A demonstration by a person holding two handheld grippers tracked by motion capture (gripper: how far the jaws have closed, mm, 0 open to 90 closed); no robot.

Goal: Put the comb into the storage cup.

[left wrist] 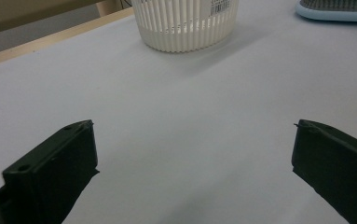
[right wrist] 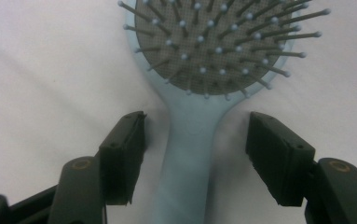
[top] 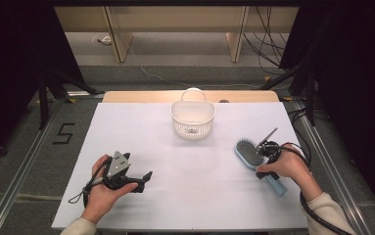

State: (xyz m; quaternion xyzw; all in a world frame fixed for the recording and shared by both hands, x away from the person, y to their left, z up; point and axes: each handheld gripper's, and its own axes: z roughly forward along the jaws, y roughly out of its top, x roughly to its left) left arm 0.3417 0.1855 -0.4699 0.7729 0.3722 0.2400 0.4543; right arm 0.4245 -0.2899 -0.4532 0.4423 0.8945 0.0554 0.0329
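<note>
Blue hairbrush (right wrist: 190, 140) lies near right, right gripper (right wrist: 195, 140) jaws spread either side of its handle; left gripper (left wrist: 192, 154) gapes wide, white basket (top: 192, 119) far-centre.

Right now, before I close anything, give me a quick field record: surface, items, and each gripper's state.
surface: white table
basket: white slatted basket, upright, far centre
hairbrush: light blue hairbrush, flat, bristles up, on the right
left gripper: open, empty, low over bare table
right gripper: open, jaws either side of the brush handle, gaps both sides
</note>
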